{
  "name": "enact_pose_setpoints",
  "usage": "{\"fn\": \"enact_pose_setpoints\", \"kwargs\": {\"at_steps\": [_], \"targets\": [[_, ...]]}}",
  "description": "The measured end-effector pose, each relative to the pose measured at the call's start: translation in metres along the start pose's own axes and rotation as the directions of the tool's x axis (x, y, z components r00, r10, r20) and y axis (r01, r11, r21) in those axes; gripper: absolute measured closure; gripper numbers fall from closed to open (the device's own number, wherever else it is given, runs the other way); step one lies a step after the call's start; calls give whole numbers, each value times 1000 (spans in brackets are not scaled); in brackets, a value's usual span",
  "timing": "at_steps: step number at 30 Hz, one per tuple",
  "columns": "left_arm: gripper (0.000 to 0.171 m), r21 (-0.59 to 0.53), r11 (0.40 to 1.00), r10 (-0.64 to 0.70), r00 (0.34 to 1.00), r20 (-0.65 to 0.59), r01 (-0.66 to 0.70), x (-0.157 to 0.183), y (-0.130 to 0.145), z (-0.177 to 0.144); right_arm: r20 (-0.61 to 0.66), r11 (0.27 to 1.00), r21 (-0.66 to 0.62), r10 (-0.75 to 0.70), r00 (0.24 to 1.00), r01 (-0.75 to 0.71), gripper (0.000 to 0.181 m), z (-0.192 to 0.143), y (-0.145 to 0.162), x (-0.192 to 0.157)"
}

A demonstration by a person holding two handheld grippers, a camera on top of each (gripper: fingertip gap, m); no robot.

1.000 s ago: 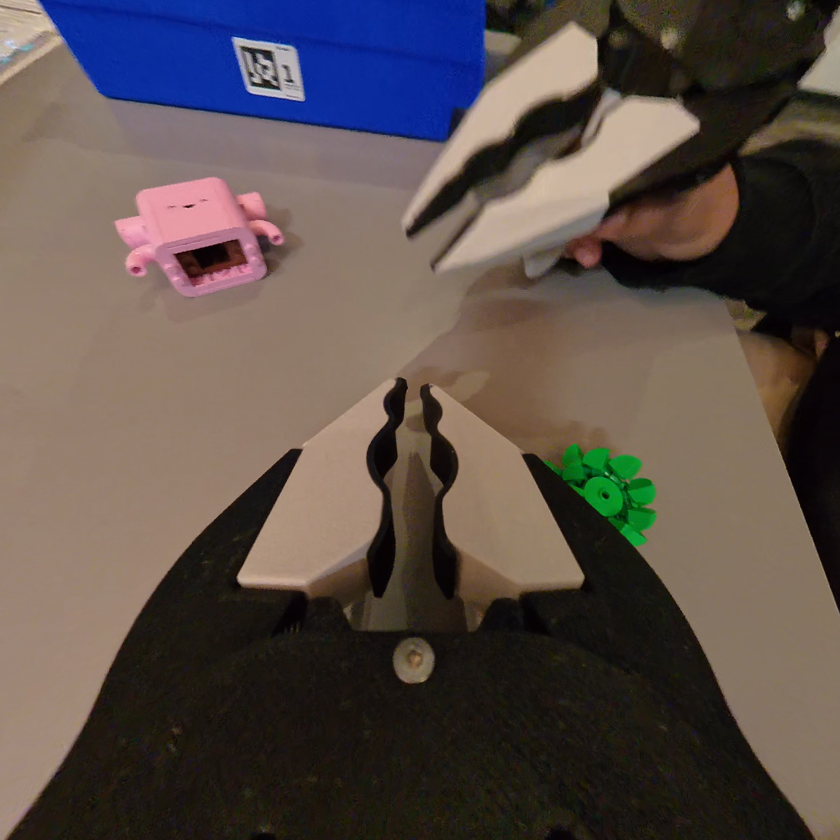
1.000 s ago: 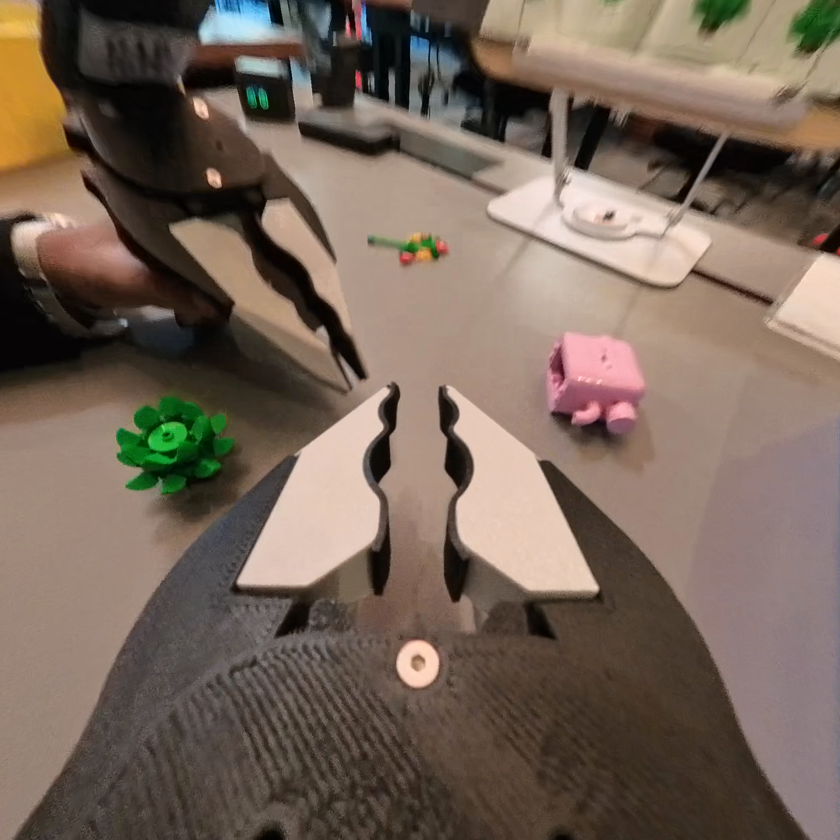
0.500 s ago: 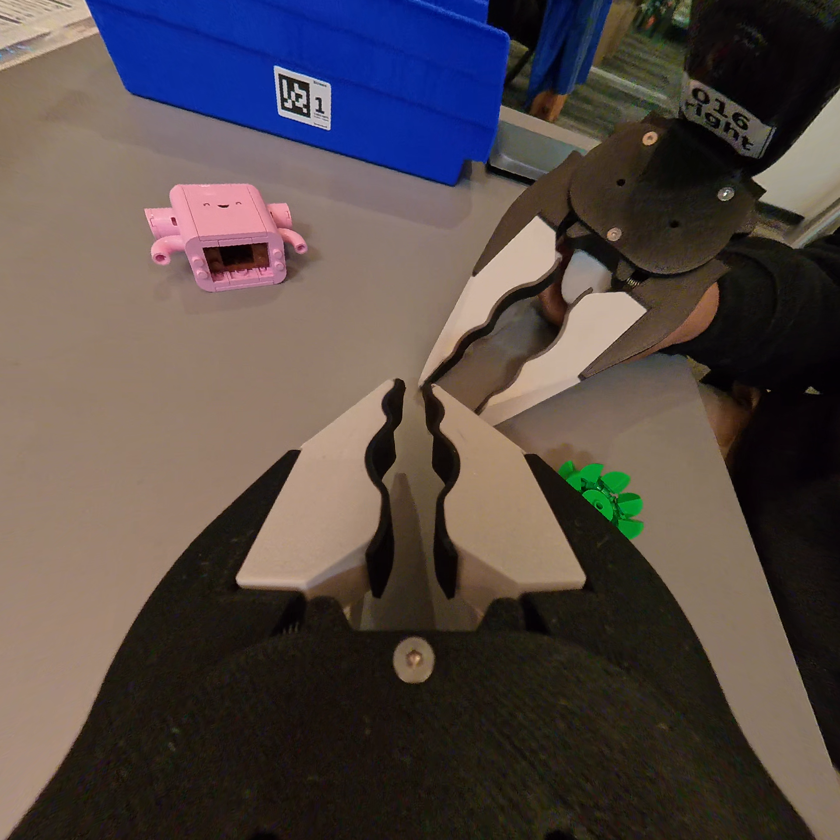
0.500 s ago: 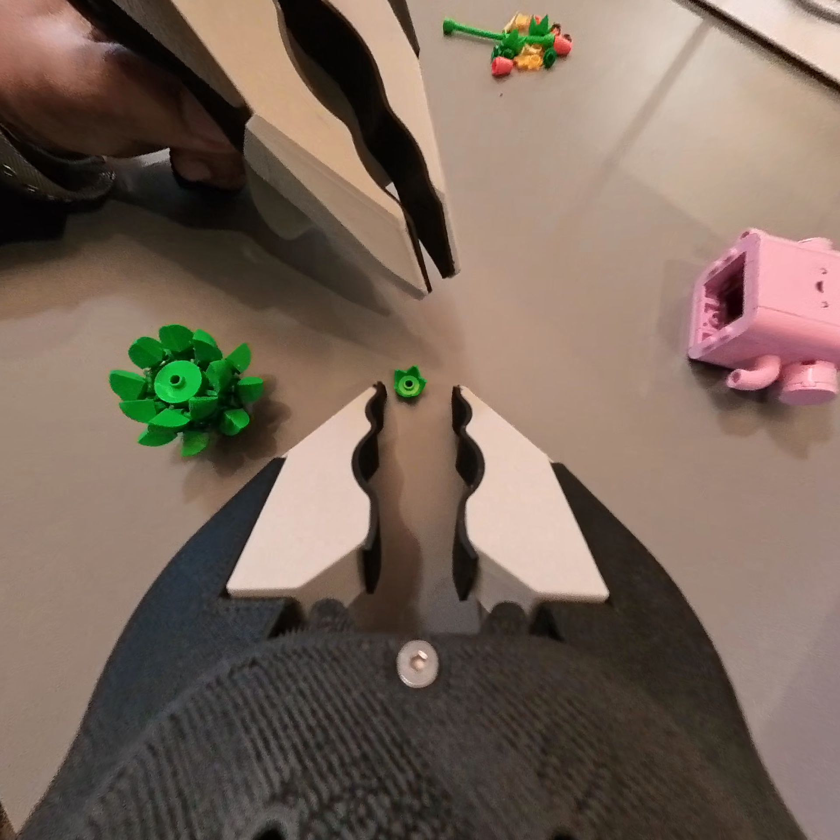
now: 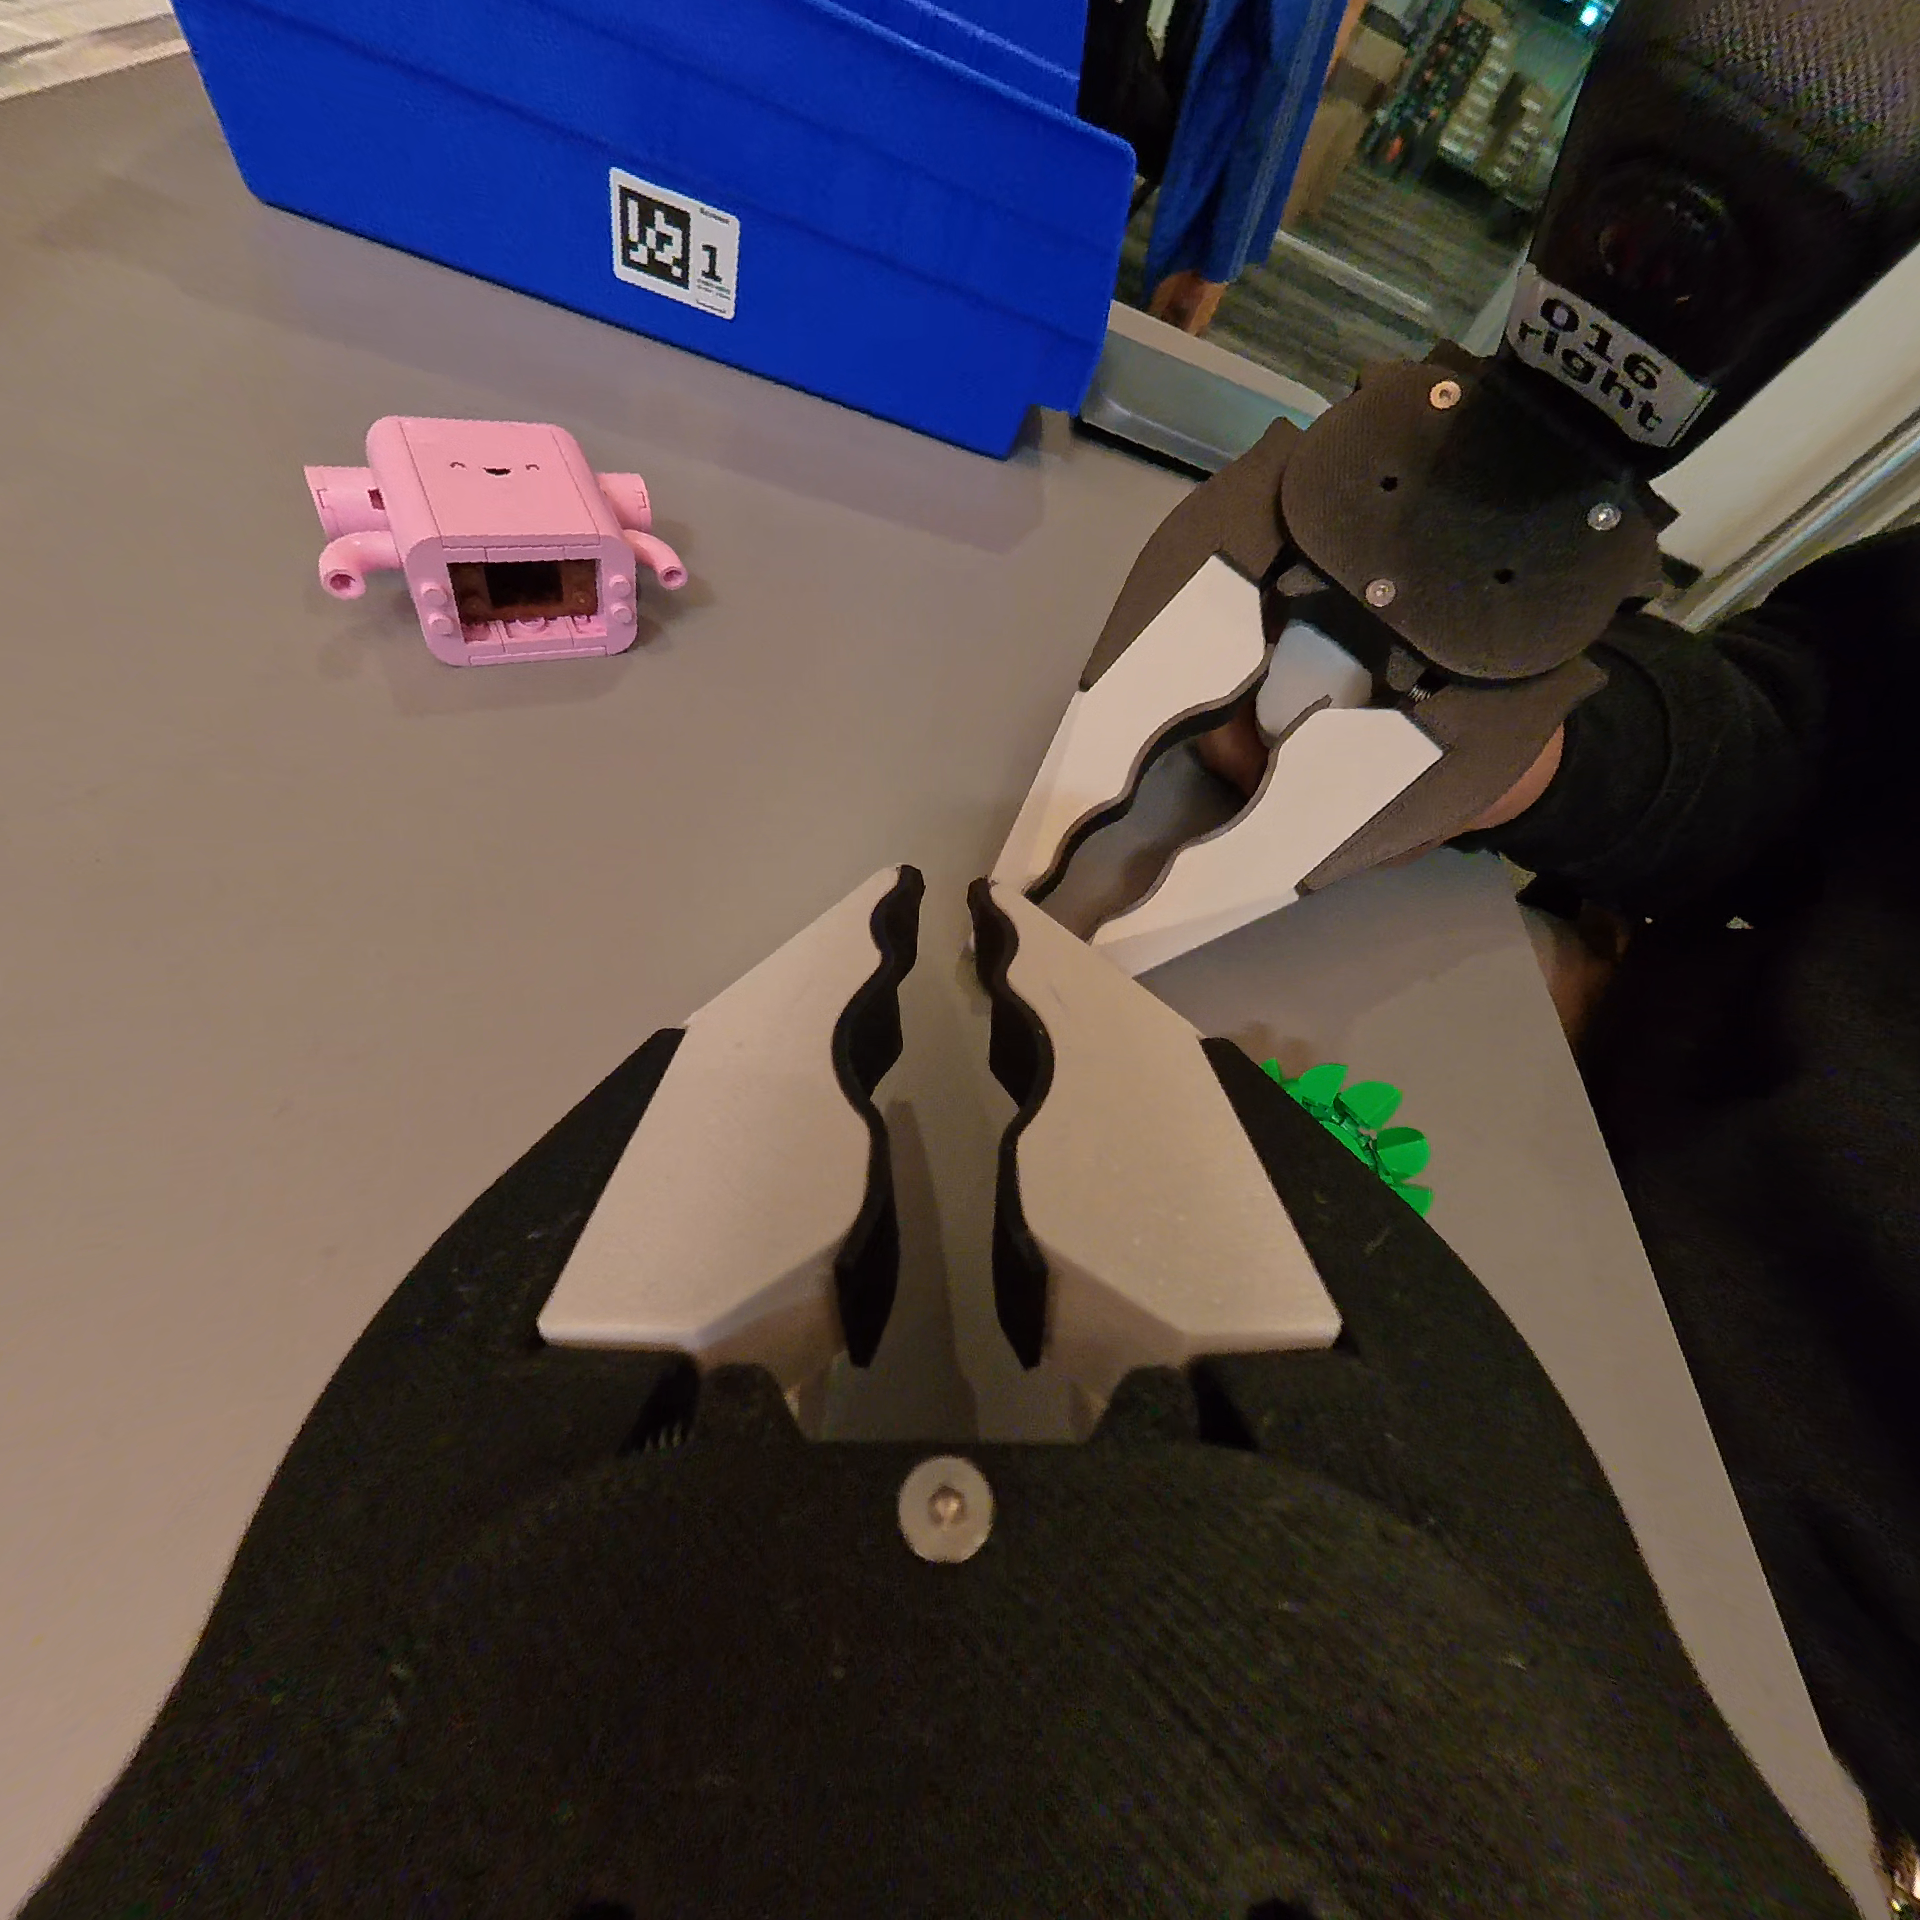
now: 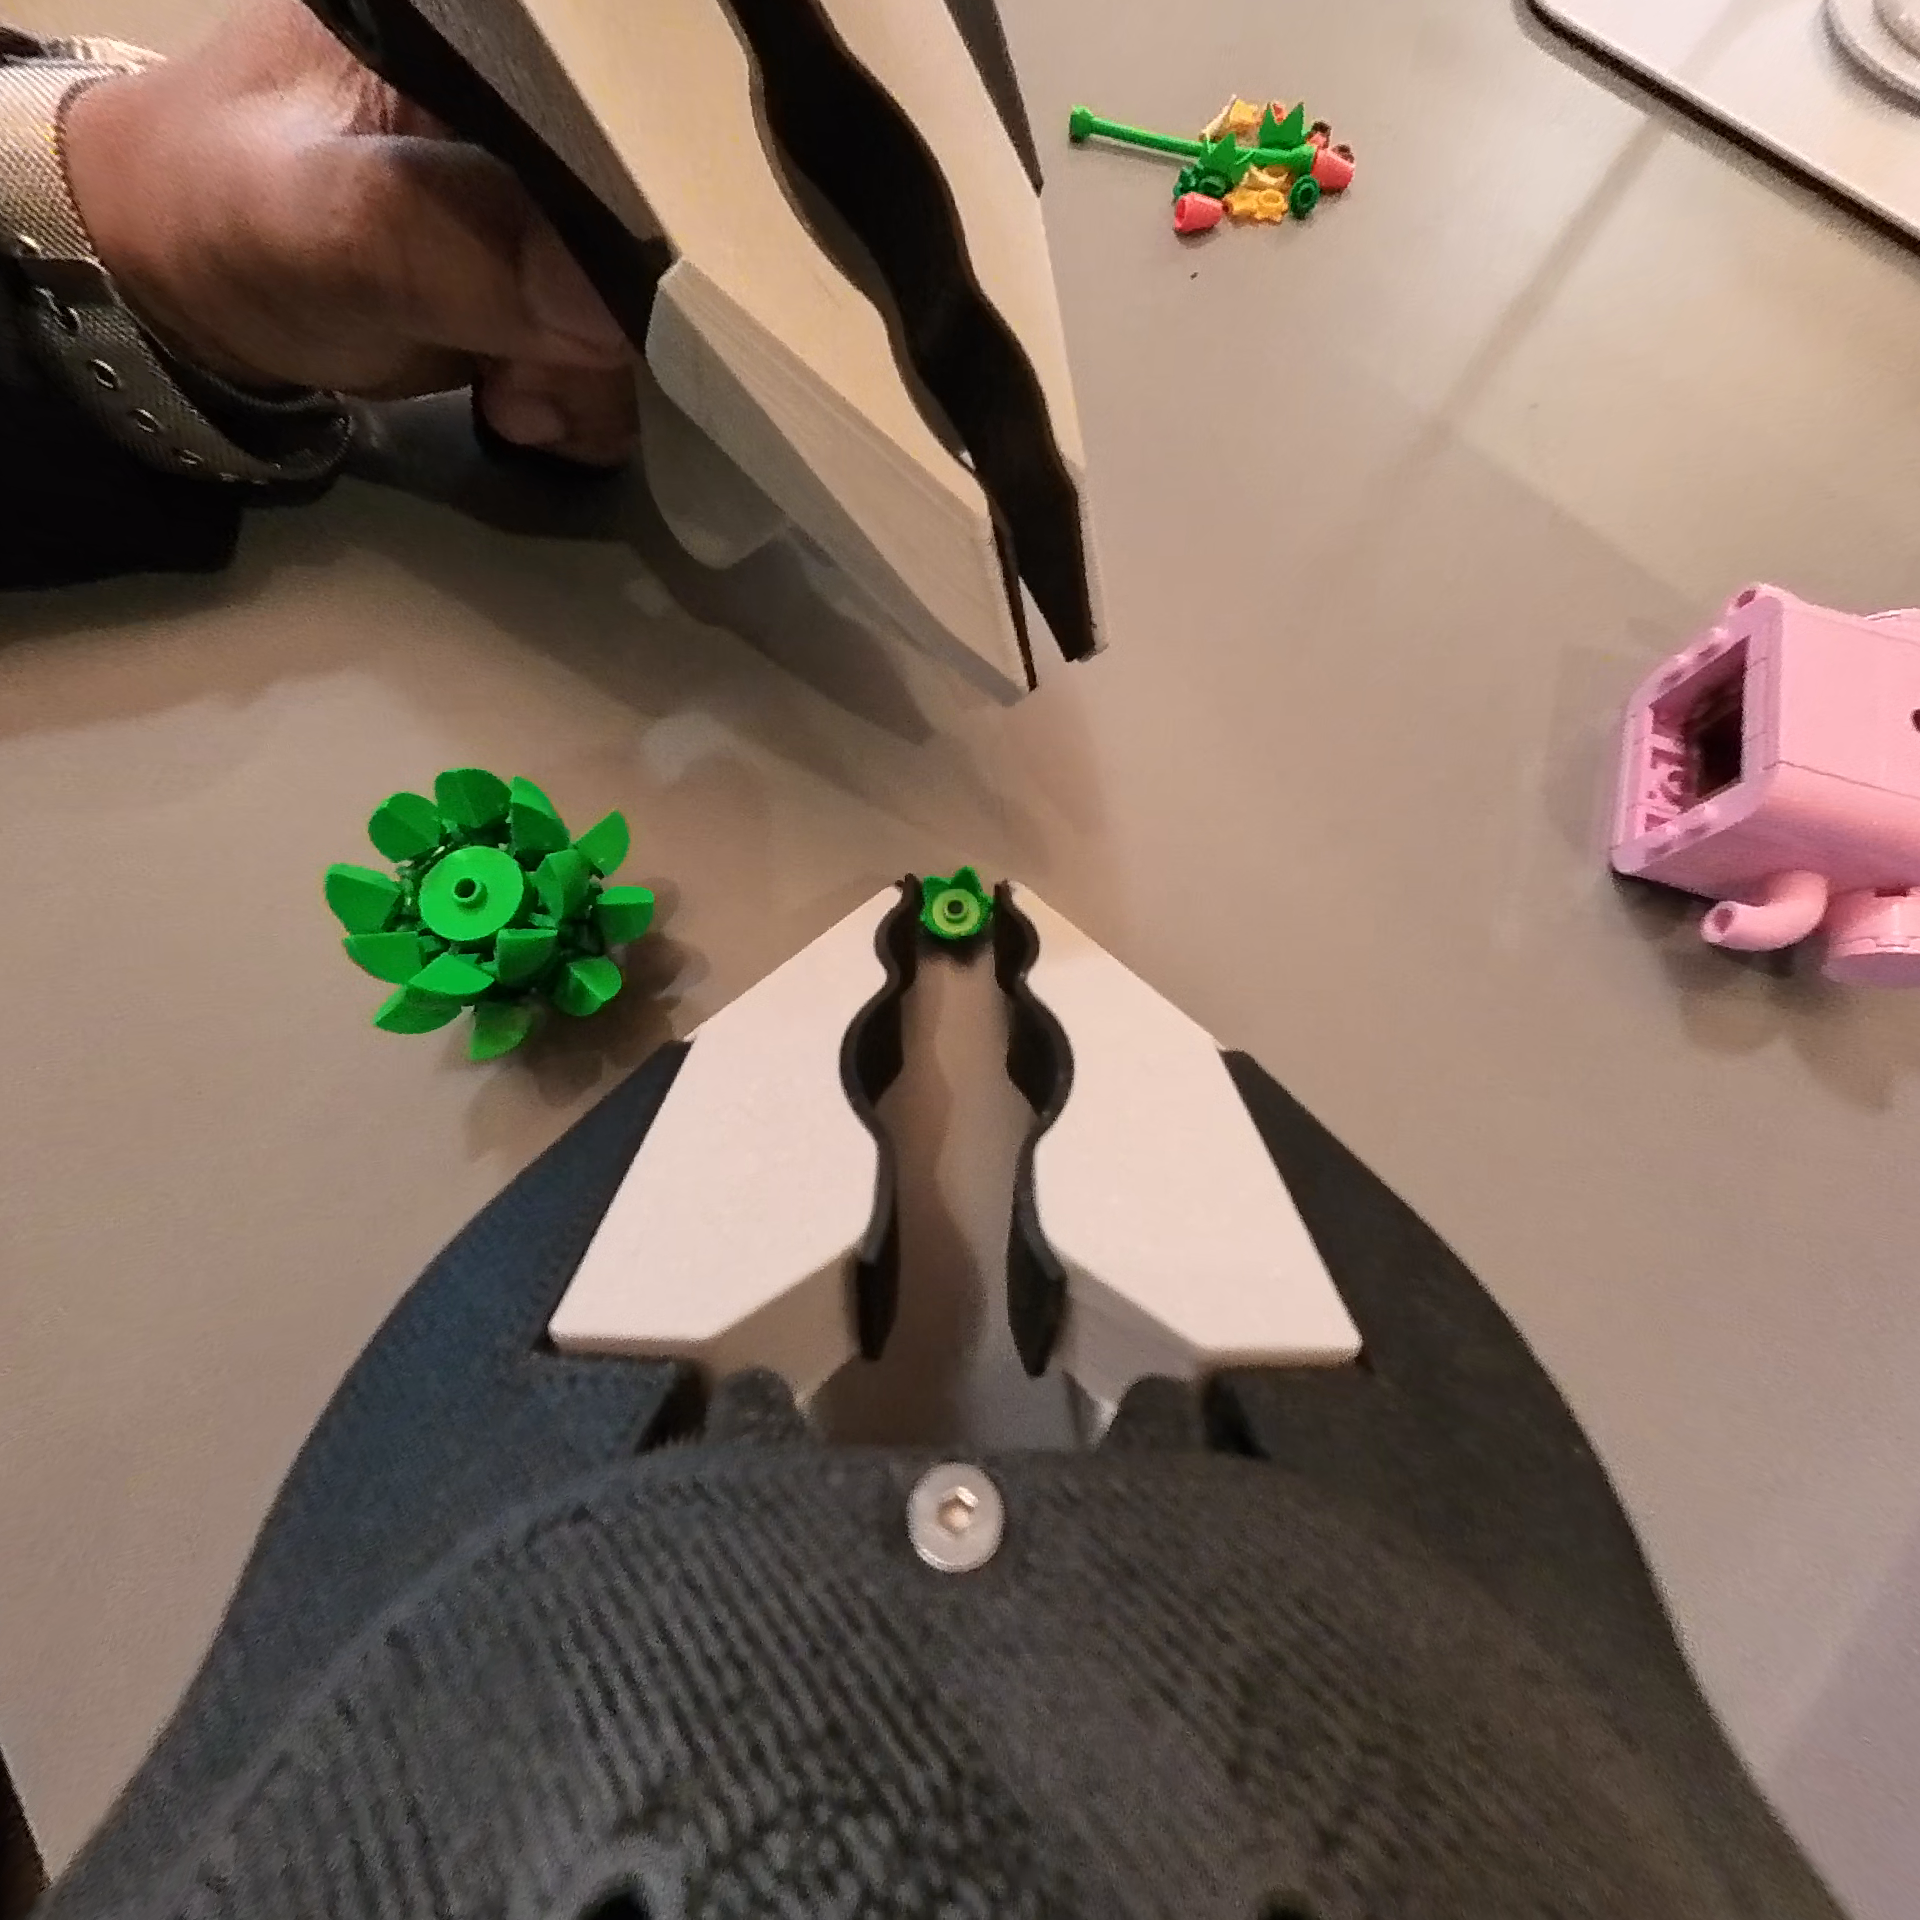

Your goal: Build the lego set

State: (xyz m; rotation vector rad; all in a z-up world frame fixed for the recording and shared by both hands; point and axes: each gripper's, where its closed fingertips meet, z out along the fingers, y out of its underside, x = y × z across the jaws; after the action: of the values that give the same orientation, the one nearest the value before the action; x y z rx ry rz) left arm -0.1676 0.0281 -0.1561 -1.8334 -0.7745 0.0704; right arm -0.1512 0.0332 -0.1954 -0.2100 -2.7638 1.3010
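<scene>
My right gripper (image 6: 948, 904) is shut on a small green flower piece (image 6: 951, 912), with its tips down at the grey table. My left gripper (image 5: 945, 899) is shut and empty, with only a narrow gap between its pads. In the right wrist view it (image 6: 1055, 660) hangs just above and beyond the small piece. A green leafy rosette (image 6: 483, 909) lies to the left; in the left wrist view it (image 5: 1361, 1132) shows partly behind my finger. A pink box-shaped figure (image 5: 499, 530) lies on its back at the far left, and at the right in the right wrist view (image 6: 1787, 769).
A blue bin (image 5: 665, 156) with a marker tag stands at the back. A small pile of green, red and yellow pieces with a green stem (image 6: 1257, 171) lies farther off. A white stand base (image 6: 1766, 125) is at the far corner. The table edge (image 5: 1621, 1195) runs close on the right. The left gripper's tips are roughly 4 centimetres from the right gripper's. It is some 7 centimetres from my right tips to the green leafy rosette (image 6: 483, 909).
My right gripper swung down to the table, moved forward around the small green piece and closed on it. The left gripper stayed nearly still and kept the same narrow gap.
</scene>
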Motion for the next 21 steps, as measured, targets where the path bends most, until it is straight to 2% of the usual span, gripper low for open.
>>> {"fn": "enact_pose_setpoints", "kwargs": {"at_steps": [8,12,14,17,19,21], "targets": [[164,-16,1000,8,1000,3,-8,0,2,2,5,999,35,-6,1000,6,169,-4,-4,-1],[163,-17,1000,-1,1000,3,1,-1,2,2,14,993,118,1,1000,-2,169,-15,-13,-2],[163,-7,1000,-1,1000,7,1,-1,1,1,66,983,178,31,997,-43,169,-25,-22,-7],[163,3,1000,-1,1000,17,1,-2,0,0,238,949,289,53,970,-123,169,-47,-46,-31],[163,0,1000,-2,1000,18,2,-2,0,0,335,941,303,44,941,-152,169,-57,-54,-52],[163,-4,1000,0,1000,16,0,-2,0,0,371,955,260,35,928,-140,169,-57,-52,-69]]}}
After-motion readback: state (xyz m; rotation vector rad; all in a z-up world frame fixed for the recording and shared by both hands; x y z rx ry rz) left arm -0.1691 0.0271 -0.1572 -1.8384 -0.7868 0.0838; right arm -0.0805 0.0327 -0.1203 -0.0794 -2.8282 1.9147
